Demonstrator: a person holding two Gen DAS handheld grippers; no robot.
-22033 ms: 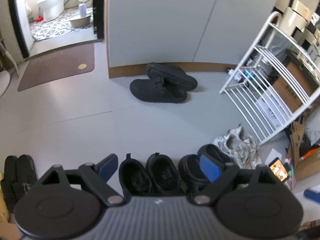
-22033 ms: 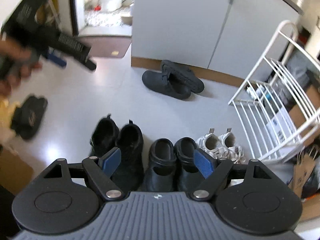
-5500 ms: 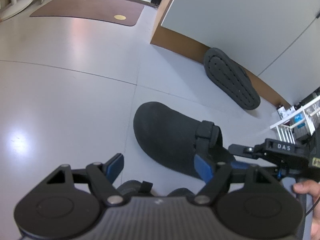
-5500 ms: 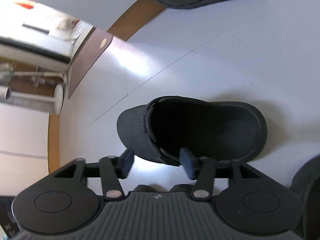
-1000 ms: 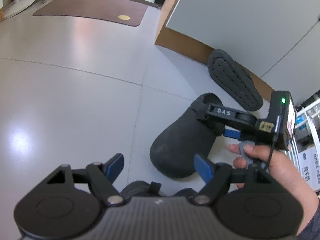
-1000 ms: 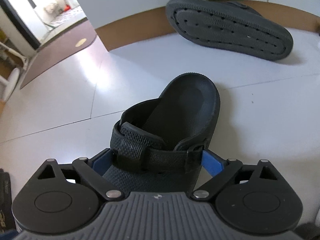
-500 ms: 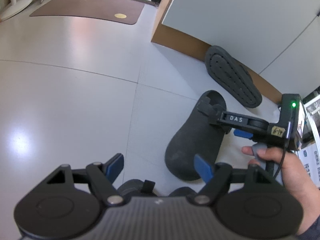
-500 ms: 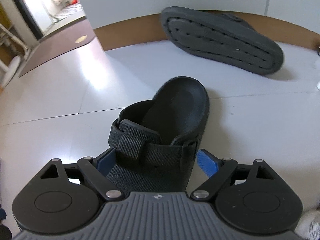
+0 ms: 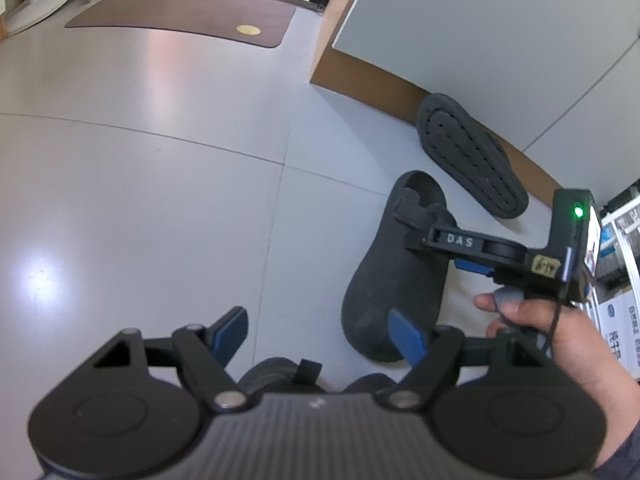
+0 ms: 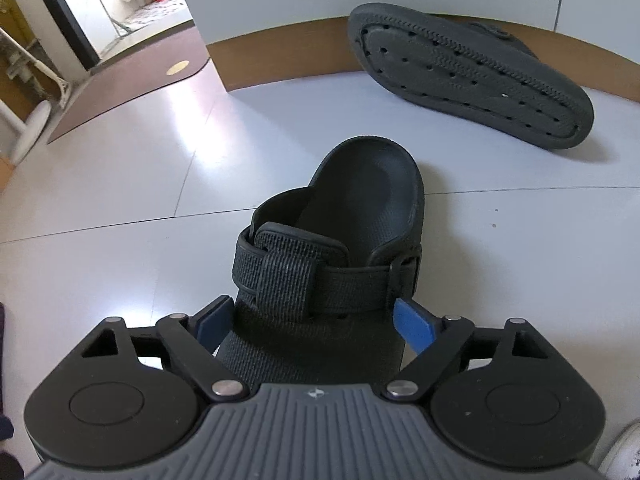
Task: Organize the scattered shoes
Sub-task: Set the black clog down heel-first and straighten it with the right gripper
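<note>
A black clog [image 10: 352, 216] stands upright on the pale floor with its heel pointing away. My right gripper [image 10: 312, 316] straddles it just behind the strap. Its jaws are closing and the blue pads [image 10: 412, 324] touch both sides of the clog. The left wrist view shows the same clog [image 9: 392, 292] with the right gripper [image 9: 440, 248] on it, held by a hand [image 9: 560, 344]. The other clog [image 10: 468, 76] leans sole-up against the brown baseboard. My left gripper [image 9: 316, 326] hovers open over the floor with nothing between its fingers.
Tops of two black shoes [image 9: 280, 376] show just under the left gripper. A brown mat [image 9: 184, 20] lies by the doorway at the back. A white cabinet [image 9: 480, 40] rises behind the clogs. A white rack [image 9: 624, 232] stands at the right, with a white sneaker [image 10: 624, 456] at the corner.
The clog has swung and slid a little to the right with the right gripper on it. The right jaws have narrowed onto its sides. The left gripper has not moved.
</note>
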